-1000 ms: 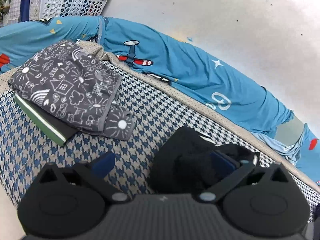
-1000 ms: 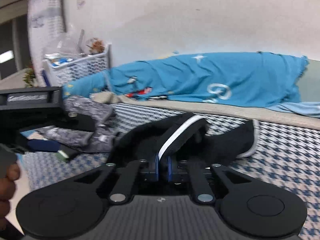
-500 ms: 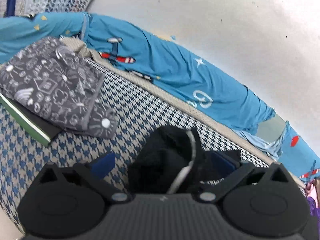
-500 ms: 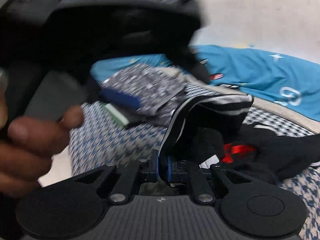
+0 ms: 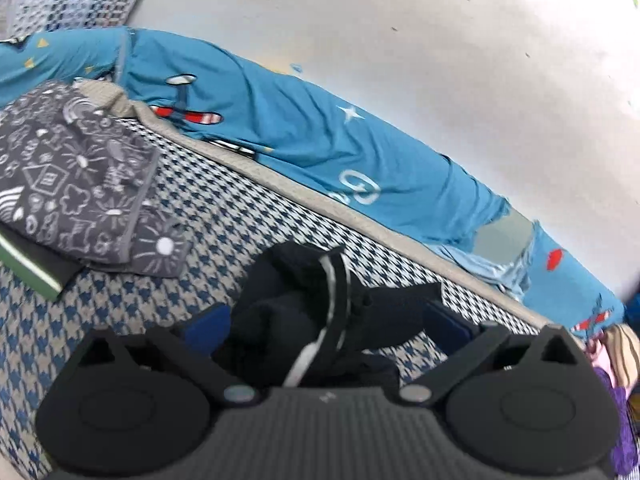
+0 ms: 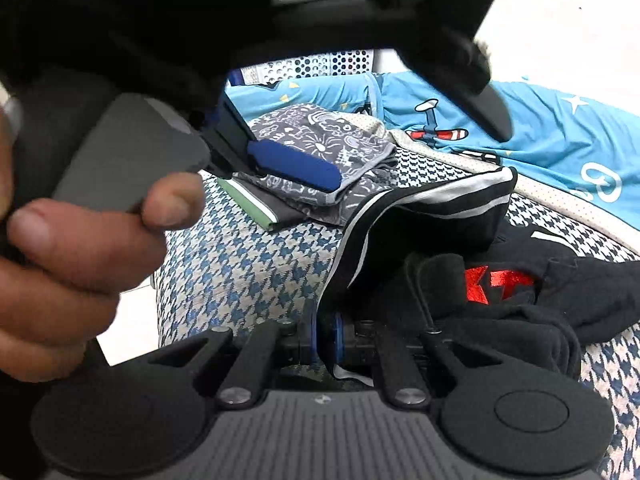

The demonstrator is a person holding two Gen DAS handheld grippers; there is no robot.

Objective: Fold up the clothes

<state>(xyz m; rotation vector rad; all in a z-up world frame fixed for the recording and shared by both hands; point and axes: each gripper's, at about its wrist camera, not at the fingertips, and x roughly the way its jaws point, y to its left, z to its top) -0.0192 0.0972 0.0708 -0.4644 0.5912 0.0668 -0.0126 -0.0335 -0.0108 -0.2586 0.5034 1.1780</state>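
A black garment point(image 6: 520, 320) with red letters and a white-striped hem point(image 6: 432, 196) lies crumpled on the houndstooth surface point(image 6: 240, 264). My right gripper point(image 6: 325, 336) is shut on the striped hem and holds it raised, the hem arching away from the jaws. My left gripper point(image 5: 326, 320) is open, and the black garment point(image 5: 296, 312) bunches between its wide-spread fingers. In the right wrist view the left gripper looms overhead, one of its blue pads point(image 6: 292, 164) showing, with a hand point(image 6: 60, 264) on its handle.
A folded grey doodle-print garment point(image 5: 80, 184) rests on a dark one with a green edge point(image 5: 28, 268) at the left. A blue printed sheet point(image 5: 320, 140) lies along the white wall, and a white laundry basket point(image 5: 80, 4) stands beyond it.
The right gripper has lifted the striped hem up and swung left, so the red letters now show. The left gripper has moved in over the black garment, which now sits between its fingers.
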